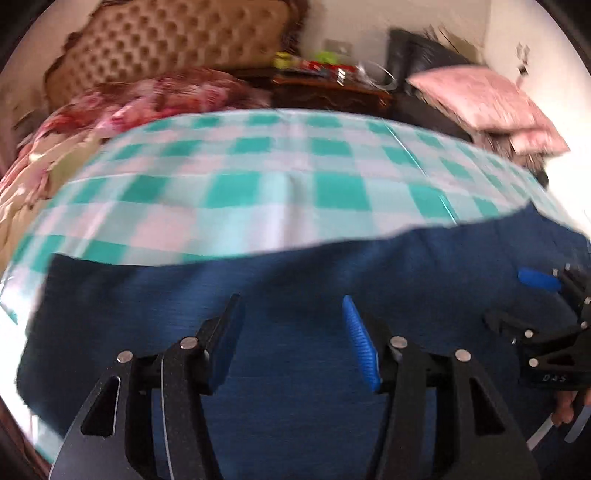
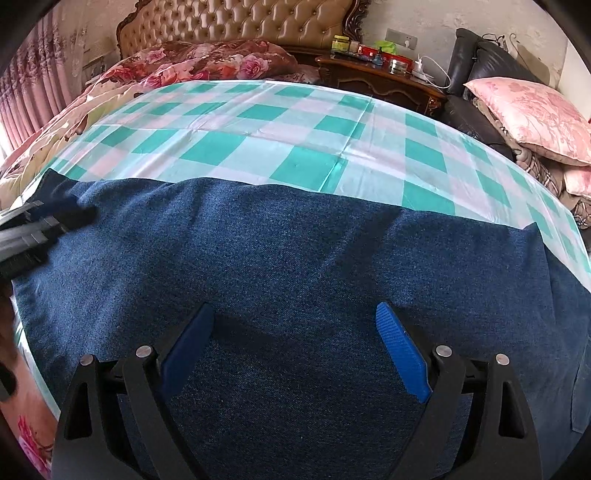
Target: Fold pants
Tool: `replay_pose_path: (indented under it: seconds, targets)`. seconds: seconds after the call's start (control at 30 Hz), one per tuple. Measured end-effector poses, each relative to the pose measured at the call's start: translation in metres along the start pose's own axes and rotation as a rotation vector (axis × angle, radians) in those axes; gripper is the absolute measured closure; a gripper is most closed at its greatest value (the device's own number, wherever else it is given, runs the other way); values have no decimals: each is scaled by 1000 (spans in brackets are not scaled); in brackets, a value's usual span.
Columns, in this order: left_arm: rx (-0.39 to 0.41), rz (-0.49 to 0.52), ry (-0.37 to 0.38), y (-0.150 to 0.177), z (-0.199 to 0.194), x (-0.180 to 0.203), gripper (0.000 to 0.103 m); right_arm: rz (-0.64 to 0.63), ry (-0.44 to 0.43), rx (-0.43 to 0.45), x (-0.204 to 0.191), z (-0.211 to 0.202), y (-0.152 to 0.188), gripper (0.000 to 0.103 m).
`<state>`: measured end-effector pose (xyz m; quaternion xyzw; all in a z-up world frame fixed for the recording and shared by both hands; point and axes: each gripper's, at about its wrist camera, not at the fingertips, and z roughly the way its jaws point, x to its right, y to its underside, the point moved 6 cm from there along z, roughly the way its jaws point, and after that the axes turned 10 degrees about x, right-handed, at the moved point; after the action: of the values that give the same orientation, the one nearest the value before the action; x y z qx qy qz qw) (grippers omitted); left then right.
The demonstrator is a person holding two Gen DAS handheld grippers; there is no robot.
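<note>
The pants (image 2: pixel 295 266) lie lengthwise left-to-right; right gripper (image 2: pixel 295 347) wide, left gripper (image 1: pixel 291 332) parted, both empty.

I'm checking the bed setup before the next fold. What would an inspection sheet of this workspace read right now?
Surface: green-and-white checked sheet spread over the bed, mostly smooth.
Job's things: dark blue pants lying flat on the sheet's near part.
Clutter: nothing seen on the sheet beyond the pants.
Grippers: left tongs open above the pants, nothing between them; right tongs wide open above the pants, holding nothing.
Cables: white cable on the nightstand.
Surroundings: tufted headboard, floral quilt, pink pillow, curtains.
</note>
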<state>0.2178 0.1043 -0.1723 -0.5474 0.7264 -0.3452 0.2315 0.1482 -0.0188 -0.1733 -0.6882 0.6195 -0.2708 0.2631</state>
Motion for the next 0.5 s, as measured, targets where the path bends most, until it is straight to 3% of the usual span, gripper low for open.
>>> replay_pose_path:
  seconds: [0.1,0.17,0.23,0.37,0.5]
  targets:
    - [2,17,-28,0,12,2,36,0,-1,-4,0,0,0,17]
    - [-9,-16,-92,-1,17,-19,36,-1,-2,-3,0,0,0,17]
    - [-18,-59,-116,-3,20,-41,27,-1,-4,-10,-1,1,-1,17]
    - [-28,-102,-152,-4,19,-79,24,20,-12,-25,0,1,-1,17]
    - [-33,-143,-260,0,12,-114,24,-17,-13,-38,-2,-1,0,17]
